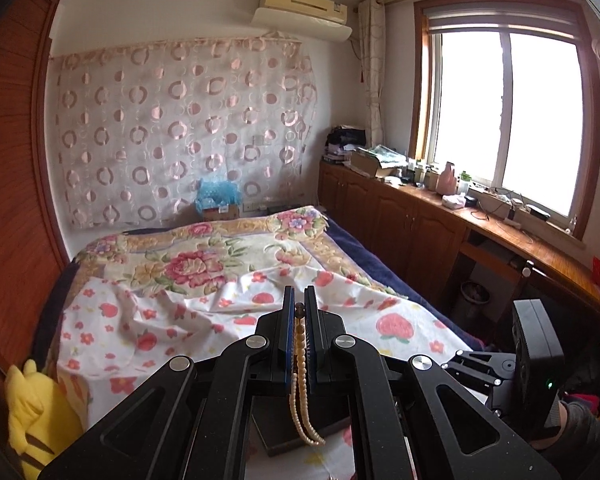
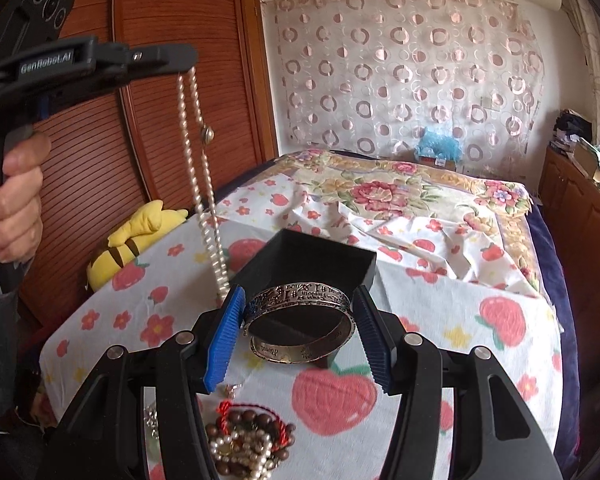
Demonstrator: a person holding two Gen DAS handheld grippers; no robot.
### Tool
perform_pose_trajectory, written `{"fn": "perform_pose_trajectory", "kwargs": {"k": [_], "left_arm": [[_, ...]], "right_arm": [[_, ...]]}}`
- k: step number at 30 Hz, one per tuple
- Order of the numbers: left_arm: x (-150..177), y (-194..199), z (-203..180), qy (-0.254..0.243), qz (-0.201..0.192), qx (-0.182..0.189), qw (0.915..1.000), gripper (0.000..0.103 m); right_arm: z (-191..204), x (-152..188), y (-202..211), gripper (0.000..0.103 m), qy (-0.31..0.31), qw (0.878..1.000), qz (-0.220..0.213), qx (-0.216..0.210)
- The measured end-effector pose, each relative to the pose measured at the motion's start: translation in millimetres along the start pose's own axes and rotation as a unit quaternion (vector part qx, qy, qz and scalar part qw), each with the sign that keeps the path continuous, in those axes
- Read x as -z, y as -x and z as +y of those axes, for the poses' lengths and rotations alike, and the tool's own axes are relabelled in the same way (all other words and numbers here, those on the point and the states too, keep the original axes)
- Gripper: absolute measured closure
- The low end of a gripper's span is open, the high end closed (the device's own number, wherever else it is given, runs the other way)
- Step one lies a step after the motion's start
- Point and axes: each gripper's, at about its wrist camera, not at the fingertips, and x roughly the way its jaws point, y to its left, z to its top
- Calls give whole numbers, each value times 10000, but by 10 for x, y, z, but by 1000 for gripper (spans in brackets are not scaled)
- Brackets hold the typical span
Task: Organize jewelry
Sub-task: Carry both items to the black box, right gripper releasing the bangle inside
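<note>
Clearly engraved bangle (image 2: 300, 322) (dull silver)

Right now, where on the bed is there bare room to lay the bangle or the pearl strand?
Free cloth lies right of the black box, around the big peach print, and left of the pearl necklace toward the yellow plush. It is crowded at the near edge, where the bead pile sits below the bangle.

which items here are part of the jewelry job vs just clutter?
Job:
- pearl necklace, hanging from the left hand-held gripper
- engraved metal bangle, clamped in the right hand-held gripper
- black box
- jewelry pile on the fruit-print cloth

Lying about:
- yellow plush toy
- blue bag
- air conditioner
</note>
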Motion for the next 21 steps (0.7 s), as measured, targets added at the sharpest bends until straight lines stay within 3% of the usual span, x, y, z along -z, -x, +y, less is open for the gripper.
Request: {"fn": "perform_pose_trajectory", "kwargs": {"k": [7, 14, 21], "left_arm": [[56, -274, 124, 78, 217, -4, 9997, 99], [635, -804, 378, 377, 1006, -85, 9942, 99], [973, -1014, 528, 518, 1400, -118, 9887, 99]], "right_arm": [[-61, -112, -158, 45, 24, 10000, 34, -66], [-120, -190, -482, 45, 38, 9998, 171, -110], [-122, -209, -871, 45, 122, 9985, 497, -182]]}}
